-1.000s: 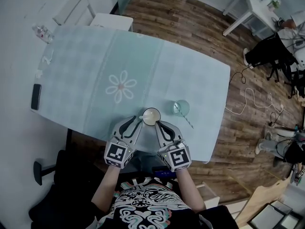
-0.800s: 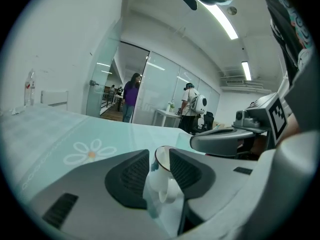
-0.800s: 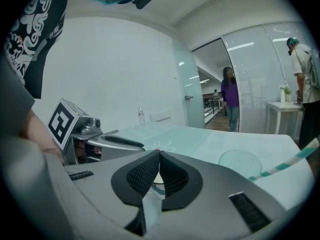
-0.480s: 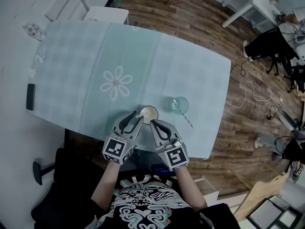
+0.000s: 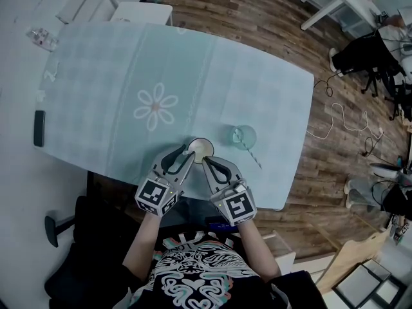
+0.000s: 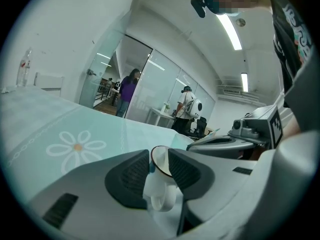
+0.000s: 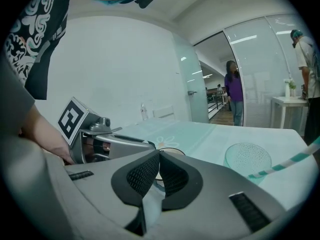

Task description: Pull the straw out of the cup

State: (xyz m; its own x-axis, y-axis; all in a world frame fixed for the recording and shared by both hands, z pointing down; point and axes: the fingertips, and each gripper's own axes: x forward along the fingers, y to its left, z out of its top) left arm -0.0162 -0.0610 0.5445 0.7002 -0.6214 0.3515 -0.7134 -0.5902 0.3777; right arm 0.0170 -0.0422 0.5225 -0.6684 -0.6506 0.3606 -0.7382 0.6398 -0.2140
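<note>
A clear green cup (image 5: 244,136) stands near the table's front right, with a striped straw (image 5: 253,158) leaning out of it toward the table edge. In the right gripper view the cup (image 7: 247,159) and straw (image 7: 285,165) lie off to the right. Left of the cup sits a white mug (image 5: 201,148). My left gripper (image 5: 188,156) has its jaws closing with the mug's handle (image 6: 160,200) between the pads. My right gripper (image 5: 206,162) is shut on nothing, its tips at the mug's near side, apart from the cup.
The teal cloth with a flower print (image 5: 155,107) covers the table (image 5: 96,76). A black phone (image 5: 39,128) and a small bottle (image 5: 37,36) lie at the far left. A white chair (image 5: 138,11) stands behind. The front table edge (image 5: 257,201) is close to both grippers.
The head view has shifted a little. Both grippers stay at the mug's near side, the left one slightly closer on the handle.
</note>
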